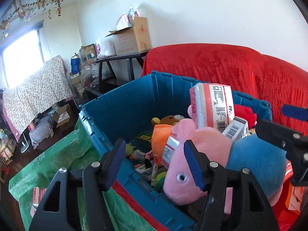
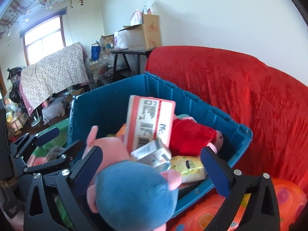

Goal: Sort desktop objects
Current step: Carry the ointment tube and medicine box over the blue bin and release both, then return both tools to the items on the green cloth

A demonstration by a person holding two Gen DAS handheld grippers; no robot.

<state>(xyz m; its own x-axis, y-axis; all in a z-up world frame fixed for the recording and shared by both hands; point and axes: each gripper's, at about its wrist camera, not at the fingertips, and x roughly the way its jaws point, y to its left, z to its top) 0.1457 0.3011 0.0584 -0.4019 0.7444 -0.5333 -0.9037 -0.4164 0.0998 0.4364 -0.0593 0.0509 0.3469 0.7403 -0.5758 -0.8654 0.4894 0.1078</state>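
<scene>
A pink pig toy [image 1: 207, 154] in a blue shirt lies atop the heap in the blue bin [image 1: 123, 104], under a pink pack [image 1: 211, 107] and a small box [image 1: 235, 129] (both barcoded). Left gripper [image 1: 154, 163] stands partly open over the bin's rim, its right pad against the snout. Right gripper [image 2: 152, 171] gapes wide around the toy's body, not gripping. The bin sits on a green cloth [image 1: 57, 163] over the surface; a red-draped sofa [image 1: 231, 71] stands behind.

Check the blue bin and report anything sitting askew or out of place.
The pink pig plush in the blue shirt is not settled inside the blue bin: it lies across the near rim, head hanging over the edge. Behind it, a pink-and-white package stands tilted atop the pile, leaning rather than flat.
</scene>
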